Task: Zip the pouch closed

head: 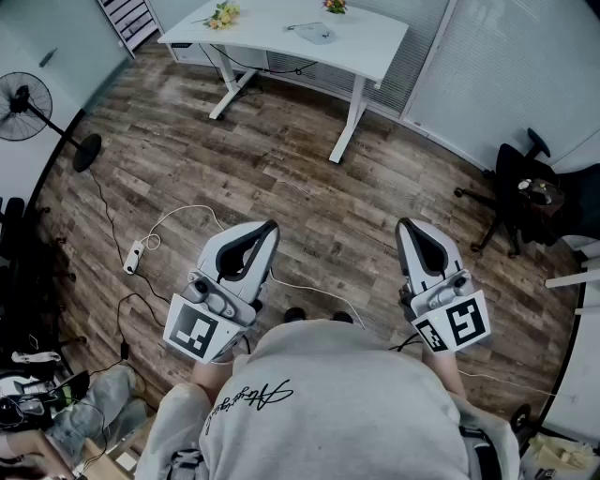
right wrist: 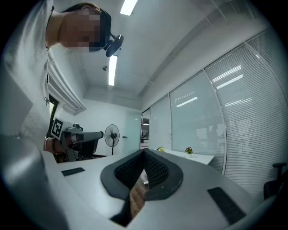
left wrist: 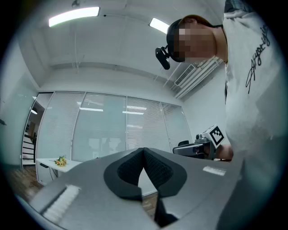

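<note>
In the head view my left gripper (head: 270,226) and right gripper (head: 405,225) are held side by side at waist height above the wooden floor. Both are shut with nothing between the jaws. They point toward a white desk (head: 375,37) several steps away. A flat pale thing (head: 317,34) lies on the desk; I cannot tell whether it is the pouch. The left gripper view shows its black pads (left wrist: 155,168) pressed together, with the right gripper (left wrist: 204,144) off to the side. In the right gripper view the right gripper (right wrist: 144,153) is shut too, and the left gripper (right wrist: 74,134) shows at the left.
Two small flower bunches (head: 223,13) stand on the desk. A floor fan (head: 26,105) is at the left, and a power strip (head: 134,255) with cables lies on the floor. A black office chair (head: 517,187) stands at the right, by glass walls with blinds.
</note>
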